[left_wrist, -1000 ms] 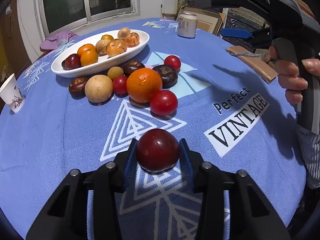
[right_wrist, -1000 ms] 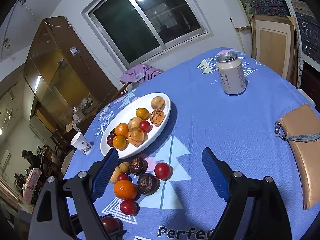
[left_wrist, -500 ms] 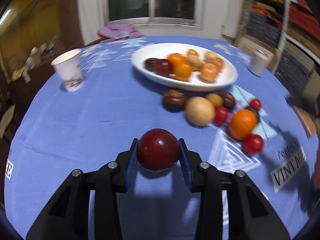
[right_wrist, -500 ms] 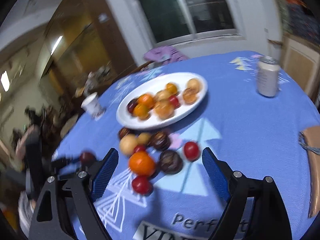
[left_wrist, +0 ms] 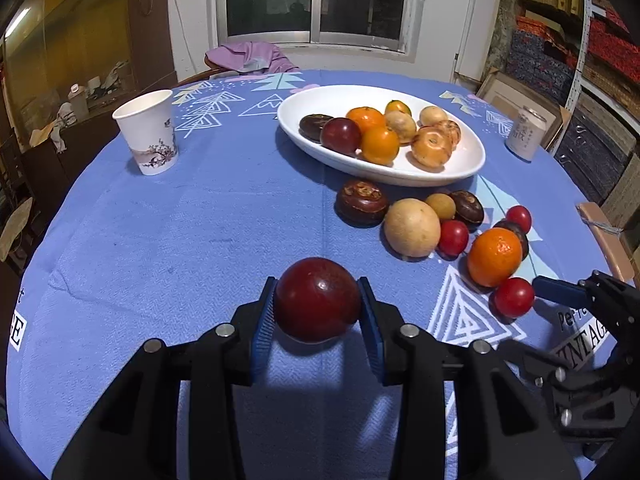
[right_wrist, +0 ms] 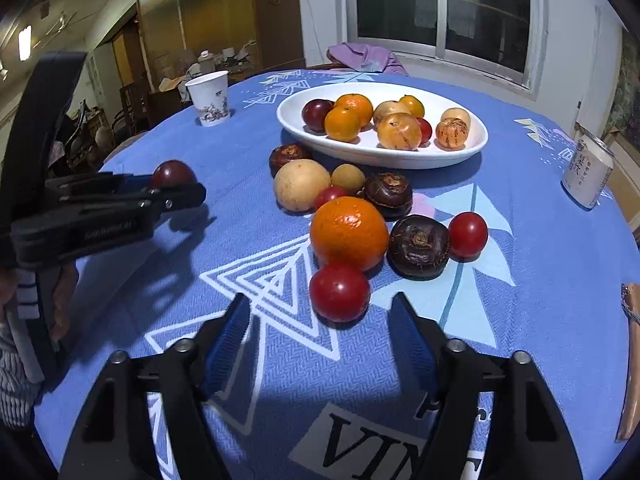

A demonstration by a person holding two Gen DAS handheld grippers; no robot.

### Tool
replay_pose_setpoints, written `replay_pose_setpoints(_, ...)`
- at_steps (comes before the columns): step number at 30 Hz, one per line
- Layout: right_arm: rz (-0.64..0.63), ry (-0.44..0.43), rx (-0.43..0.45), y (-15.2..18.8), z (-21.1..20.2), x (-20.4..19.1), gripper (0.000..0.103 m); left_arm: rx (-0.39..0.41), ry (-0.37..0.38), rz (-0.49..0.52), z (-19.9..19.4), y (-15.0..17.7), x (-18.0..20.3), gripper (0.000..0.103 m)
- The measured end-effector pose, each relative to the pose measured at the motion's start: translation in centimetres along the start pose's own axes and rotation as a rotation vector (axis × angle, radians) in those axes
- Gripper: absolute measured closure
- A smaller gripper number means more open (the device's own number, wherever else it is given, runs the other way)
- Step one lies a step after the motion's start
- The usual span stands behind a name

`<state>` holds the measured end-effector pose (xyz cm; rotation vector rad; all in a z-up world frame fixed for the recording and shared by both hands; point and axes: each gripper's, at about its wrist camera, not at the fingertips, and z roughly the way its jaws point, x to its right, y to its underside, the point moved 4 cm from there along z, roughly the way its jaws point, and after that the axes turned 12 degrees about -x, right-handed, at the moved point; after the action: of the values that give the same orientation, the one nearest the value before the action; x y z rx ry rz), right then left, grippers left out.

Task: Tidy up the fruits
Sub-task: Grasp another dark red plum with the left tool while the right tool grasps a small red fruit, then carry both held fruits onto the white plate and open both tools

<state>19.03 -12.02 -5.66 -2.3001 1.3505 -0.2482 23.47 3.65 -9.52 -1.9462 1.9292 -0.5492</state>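
Left tongs [left_wrist: 318,316] clench a dark red fruit [left_wrist: 318,300]; right tongs [right_wrist: 320,334], closing, stand released just short of a red tomato [right_wrist: 339,292].

Paper cup [left_wrist: 147,132], drink can [left_wrist: 525,133], tablecloth [left_wrist: 180,240]

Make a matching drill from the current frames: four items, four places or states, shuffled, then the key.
Items
1. dark red fruit
2. paper cup
3. can
4. right gripper

Places or states
A. standing near the table's right edge, right of the plate
B. open, nothing between its pads, a red tomato just ahead
C. clamped in the left gripper
D. standing upright left of the plate

Pairs: 1-C, 2-D, 3-A, 4-B
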Motion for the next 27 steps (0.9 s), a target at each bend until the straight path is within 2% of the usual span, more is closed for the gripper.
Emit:
replay_pose_setpoints(2, 0.022, -0.010, -0.012, 0.0, 0.5, 0.2, 0.050, -0.003, 0.006, 0.000, 0.0, 0.1, 0.1, 0.064)
replay_pose_setpoints(6, 0.054, -0.029, -0.030, -0.6, 1.2, 0.5, 0.055, -0.009, 0.010, -0.006, 0.2, 0.1, 0.1, 0.064)
replay_pose_setpoints(8, 0.070, -0.024, -0.027, -0.8, 1.3, 0.7, 0.068, -0.016, 0.011, -0.008, 0.3, 0.2, 0.1, 0.064)
replay_pose_setpoints(9, 0.081, -0.031, -0.024, -0.8, 1.3, 1.0, 0.070, -0.020, 0.009, -0.008, 0.4, 0.2, 0.1, 0.064)
replay_pose_setpoints(18, 0.092, -0.063, 0.013, -0.5, 0.2, 1.3, 0.070, -0.059, 0.018, -0.017, 1.4, 0.5, -0.2, 0.064)
replay_pose_setpoints(23, 0.099, -0.061, 0.034, -0.6, -0.3, 1.5, 0.070, -0.042, 0.026, -0.023, 1.2, 0.3, -0.3, 0.064)
replay_pose_setpoints(27, 0.104, -0.068, 0.084, -0.9, -1.6, 1.8, 0.070, -0.006, 0.043, -0.027, 0.2, -0.3, -0.2, 0.064)
